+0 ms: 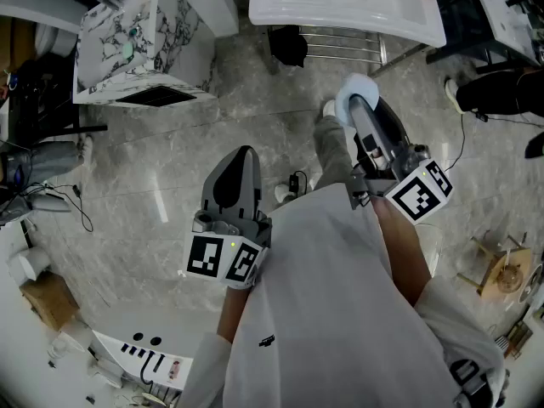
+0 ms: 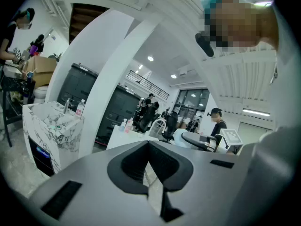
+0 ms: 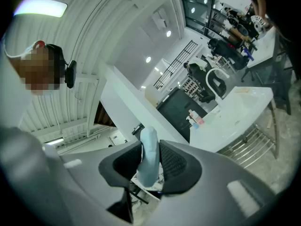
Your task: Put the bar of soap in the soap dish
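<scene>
A pale blue-white bar of soap (image 1: pixel 355 94) stands on edge between the fingers of my right gripper (image 1: pixel 360 109), which is shut on it at waist height above the floor. In the right gripper view the soap (image 3: pixel 149 157) fills the gap between the dark pads and sticks out past the tips of that gripper (image 3: pixel 150 145). My left gripper (image 1: pixel 240 170) hangs lower and to the left, shut with nothing in it; in its own view the left gripper (image 2: pixel 148 144) has its tips touching. I cannot make out a soap dish for certain.
A white sink (image 1: pixel 340 2) on a metal rack (image 1: pixel 340 48) stands ahead, also seen as the sink (image 3: pixel 240 107) with small bottles (image 3: pixel 195 119). A marble vanity (image 1: pixel 127 49) with clutter is at the far left. A cardboard box (image 1: pixel 51 300) and a wooden stool (image 1: pixel 501 266) flank the grey floor.
</scene>
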`<state>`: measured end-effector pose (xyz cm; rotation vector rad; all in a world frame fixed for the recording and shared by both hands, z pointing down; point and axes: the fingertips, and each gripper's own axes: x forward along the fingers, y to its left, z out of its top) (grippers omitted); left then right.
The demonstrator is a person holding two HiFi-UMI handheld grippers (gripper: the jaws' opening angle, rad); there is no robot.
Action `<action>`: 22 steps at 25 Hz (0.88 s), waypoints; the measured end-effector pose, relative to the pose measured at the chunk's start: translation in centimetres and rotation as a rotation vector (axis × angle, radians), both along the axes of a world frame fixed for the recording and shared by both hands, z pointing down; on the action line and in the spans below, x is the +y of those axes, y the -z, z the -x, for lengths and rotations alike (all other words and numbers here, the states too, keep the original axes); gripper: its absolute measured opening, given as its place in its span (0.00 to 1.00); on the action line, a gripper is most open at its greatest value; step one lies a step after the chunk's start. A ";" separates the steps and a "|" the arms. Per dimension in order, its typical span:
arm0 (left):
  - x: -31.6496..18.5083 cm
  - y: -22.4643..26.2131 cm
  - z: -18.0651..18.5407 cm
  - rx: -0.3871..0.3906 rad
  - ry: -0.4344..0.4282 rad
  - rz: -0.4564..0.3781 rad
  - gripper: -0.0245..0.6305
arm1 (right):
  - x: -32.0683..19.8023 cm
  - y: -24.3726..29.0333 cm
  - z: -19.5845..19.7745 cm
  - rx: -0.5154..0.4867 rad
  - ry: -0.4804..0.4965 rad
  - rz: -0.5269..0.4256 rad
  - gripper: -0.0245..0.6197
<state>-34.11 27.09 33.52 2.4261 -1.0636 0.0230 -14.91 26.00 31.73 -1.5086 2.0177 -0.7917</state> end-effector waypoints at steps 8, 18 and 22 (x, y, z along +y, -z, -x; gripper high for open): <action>10.5 1.6 0.2 0.013 -0.059 -0.019 0.05 | 13.9 2.8 0.4 0.062 -0.050 -0.002 0.25; 15.5 3.9 -6.0 -0.018 -0.143 -0.069 0.05 | 20.3 3.5 -3.6 0.014 -0.062 -0.038 0.25; 16.8 4.5 -8.0 -0.018 -0.127 -0.080 0.05 | 21.4 3.7 -5.4 0.018 -0.041 -0.056 0.25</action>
